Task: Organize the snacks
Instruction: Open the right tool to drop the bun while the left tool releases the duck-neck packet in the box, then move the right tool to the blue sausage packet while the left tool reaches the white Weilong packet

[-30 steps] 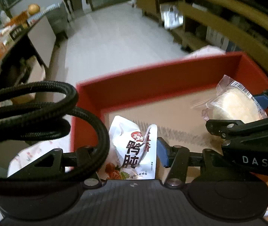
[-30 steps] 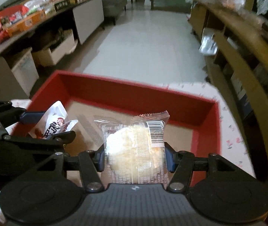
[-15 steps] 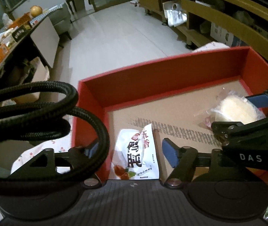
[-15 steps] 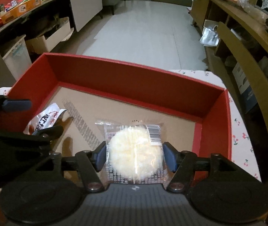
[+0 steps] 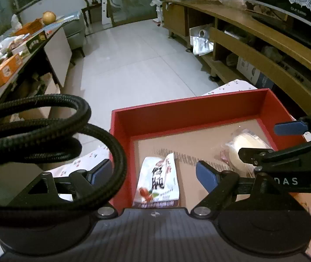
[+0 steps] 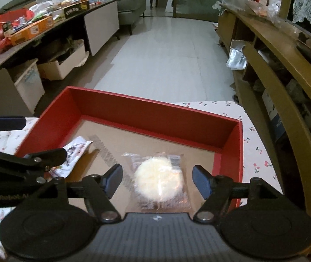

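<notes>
1. Releasing is the step in hand: the left gripper [image 5: 153, 174] has just been opening its jaws, and the white printed packet [image 5: 158, 181] lies flat between its fingers [image 5: 205, 178], untouched by the pads.
2. The right gripper [image 6: 156, 180] has likewise just been opening; the clear-wrapped round pastry [image 6: 158, 182] rests between and just ahead of its fingertips, with gaps on both sides.
3. Both snacks lie on the cardboard floor of the red box [image 6: 151, 111], well apart, probably so each keeps its own spot.
</notes>
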The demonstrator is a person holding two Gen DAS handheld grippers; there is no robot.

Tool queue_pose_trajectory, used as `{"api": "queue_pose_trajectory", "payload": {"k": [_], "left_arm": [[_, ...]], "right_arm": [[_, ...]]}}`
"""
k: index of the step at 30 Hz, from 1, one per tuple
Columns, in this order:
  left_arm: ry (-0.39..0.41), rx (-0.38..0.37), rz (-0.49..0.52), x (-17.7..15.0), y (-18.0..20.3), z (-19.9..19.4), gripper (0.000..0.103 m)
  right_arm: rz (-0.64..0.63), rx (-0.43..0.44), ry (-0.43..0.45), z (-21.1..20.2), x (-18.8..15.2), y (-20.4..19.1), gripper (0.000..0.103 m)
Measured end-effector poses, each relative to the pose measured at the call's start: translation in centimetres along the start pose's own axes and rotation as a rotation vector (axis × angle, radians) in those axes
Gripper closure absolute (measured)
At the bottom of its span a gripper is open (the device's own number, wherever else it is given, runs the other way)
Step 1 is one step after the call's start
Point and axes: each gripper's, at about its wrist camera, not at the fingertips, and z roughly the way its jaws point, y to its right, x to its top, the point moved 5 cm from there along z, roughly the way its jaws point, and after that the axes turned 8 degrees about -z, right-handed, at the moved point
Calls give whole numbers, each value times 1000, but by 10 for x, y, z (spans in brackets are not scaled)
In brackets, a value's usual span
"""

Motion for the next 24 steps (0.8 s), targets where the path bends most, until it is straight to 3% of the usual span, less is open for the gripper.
{"api": "queue_pose_trajectory", "payload": {"k": [13,24], "left_arm": [[-75,-20,11,-55,-41,-30,12],[-188,-169,222,-109,-57,-32,7]], "right_arm": [[-69,108,-11,-45,-30,-61,27],[-59,202,-77,-64,-62,-93,27]]}}
